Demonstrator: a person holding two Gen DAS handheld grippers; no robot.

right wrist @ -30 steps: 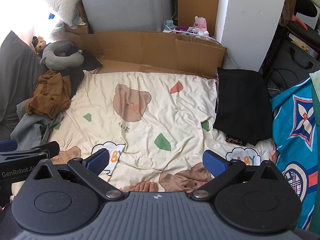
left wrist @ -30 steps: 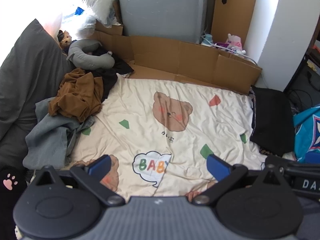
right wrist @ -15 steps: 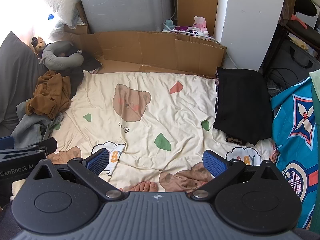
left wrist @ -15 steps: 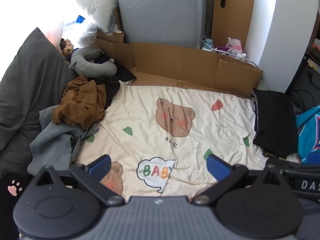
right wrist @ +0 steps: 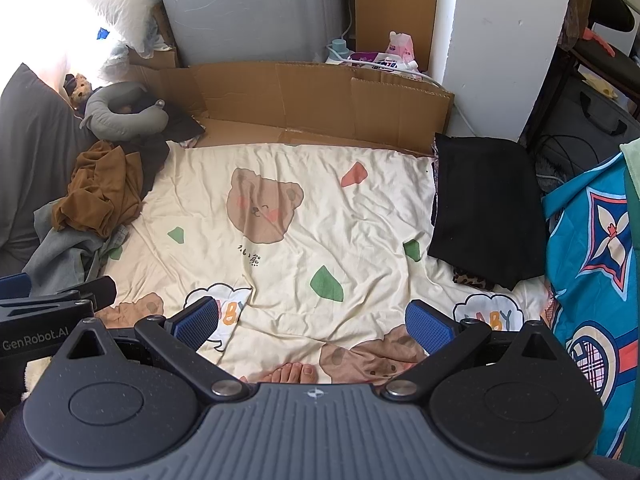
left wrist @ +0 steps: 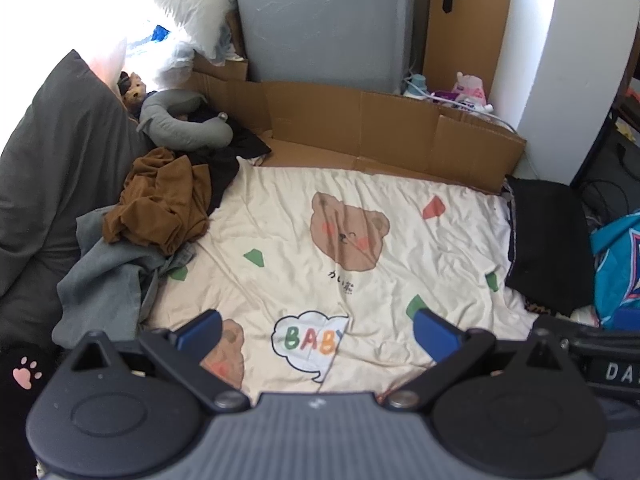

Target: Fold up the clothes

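Nearest to where I stand, both tools are held low over the near edge of the bed, and neither has hold of anything: the left gripper has its jaws spread wide with only printed sheet showing between the blue pads, and the right gripper is just the same, jaws wide apart and empty, with the person's bare toes peeping out just below it. By my reckoning this is the moment between garments, the picking-up step not yet begun, since the cream bear-print sheet lies bare across the whole middle of the bed. Further off to the left, along the edge of the sheet, sits the heap of unfolded clothes: a grey garment nearest, a crumpled brown garment lying on top of it, and something black bunched just behind that. That heap is well apart from both sets of jaws, off to the left and beyond them, not between the pads. On the far right edge a black folded cloth lies flat, looking like work already finished, with a bit of leopard-print cloth showing under its near corner. I would judge the next move calls for the left tool to reach out to the heap, close on an edge of the brown piece, and draw it onto the open sheet for spreading. Beyond all this a grey neck pillow and a cardboard wall close off the far end.
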